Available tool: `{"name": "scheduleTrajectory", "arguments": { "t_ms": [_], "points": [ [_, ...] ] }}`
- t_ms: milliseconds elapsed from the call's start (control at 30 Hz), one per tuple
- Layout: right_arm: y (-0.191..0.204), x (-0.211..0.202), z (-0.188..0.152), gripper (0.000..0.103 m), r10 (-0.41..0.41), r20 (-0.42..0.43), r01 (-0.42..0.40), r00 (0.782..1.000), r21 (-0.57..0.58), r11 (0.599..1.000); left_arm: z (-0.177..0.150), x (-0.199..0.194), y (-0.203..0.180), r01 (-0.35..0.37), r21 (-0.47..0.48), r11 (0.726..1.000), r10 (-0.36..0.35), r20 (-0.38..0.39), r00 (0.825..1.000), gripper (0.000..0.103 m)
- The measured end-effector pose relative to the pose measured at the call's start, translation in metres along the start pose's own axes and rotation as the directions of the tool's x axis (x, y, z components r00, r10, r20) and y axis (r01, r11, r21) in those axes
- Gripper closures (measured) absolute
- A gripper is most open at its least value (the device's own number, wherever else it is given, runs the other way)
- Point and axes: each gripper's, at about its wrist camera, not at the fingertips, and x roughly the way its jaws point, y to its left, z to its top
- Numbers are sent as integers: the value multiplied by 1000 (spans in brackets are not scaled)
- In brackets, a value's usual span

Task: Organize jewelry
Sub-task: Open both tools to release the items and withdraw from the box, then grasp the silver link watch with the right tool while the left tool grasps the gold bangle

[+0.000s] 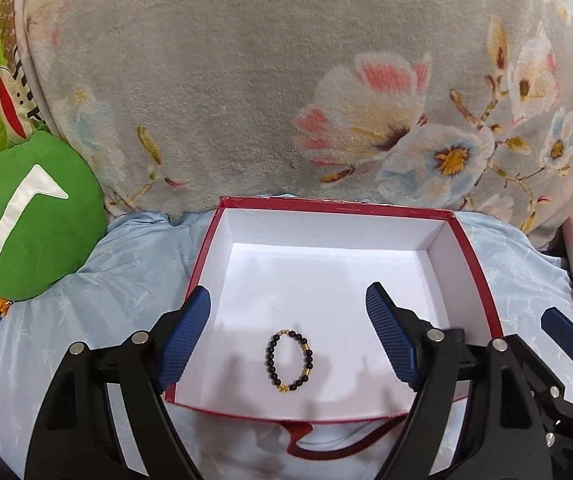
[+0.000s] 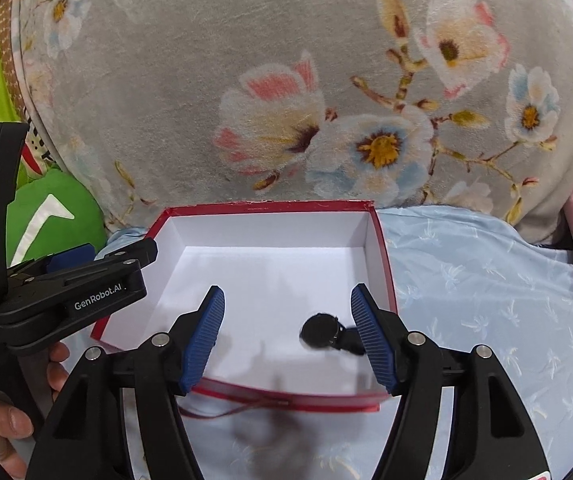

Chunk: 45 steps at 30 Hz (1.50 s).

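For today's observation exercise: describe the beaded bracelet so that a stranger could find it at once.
Start at the red box with white insides, on the pale blue sheet. On its floor, near the front wall, lies the bracelet. It is a small loop of dark beads with gold ones between.

A home bedroom: a floral plush blanket (image 1: 226, 80), pale blue bedsheet (image 1: 126, 264) and green cushion (image 1: 34, 216).
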Motion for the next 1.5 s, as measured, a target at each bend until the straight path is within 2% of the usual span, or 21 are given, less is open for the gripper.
{"name": "scheduleTrajectory", "arguments": {
  "t_ms": [167,333,567,767,1067,1267,1500],
  "points": [
    [-5,-27,-14,38,-1,-6,1,1000,25,1000,-11,-23,0,17,-6,1000,-17,-10,1000,25],
    [-18,-64,-41,38,-44,-18,44,999,4,999,-42,-52,16,21,-17,1000,-22,-52,998,25],
    [-48,-102,-103,38,-70,-115,74,991,24,997,-107,-78,44,0,-37,999,-5,-141,990,25],
    [-53,-119,-154,38,-42,-202,56,979,67,996,-166,-87,70,-9,-133,991,-25,-250,968,25],
    [-25,-108,-203,38,30,-298,-10,954,68,998,-219,-96,84,-43,-177,983,-20,-340,940,25],
    [-12,-86,-219,40,42,-338,-22,940,62,998,-231,-102,79,-32,-165,986,-29,-354,935,25],
    [-18,-68,-226,42,42,-364,-4,930,106,994,-234,-99,73,-16,-149,989,-40,-367,930,25]
  ]
}}
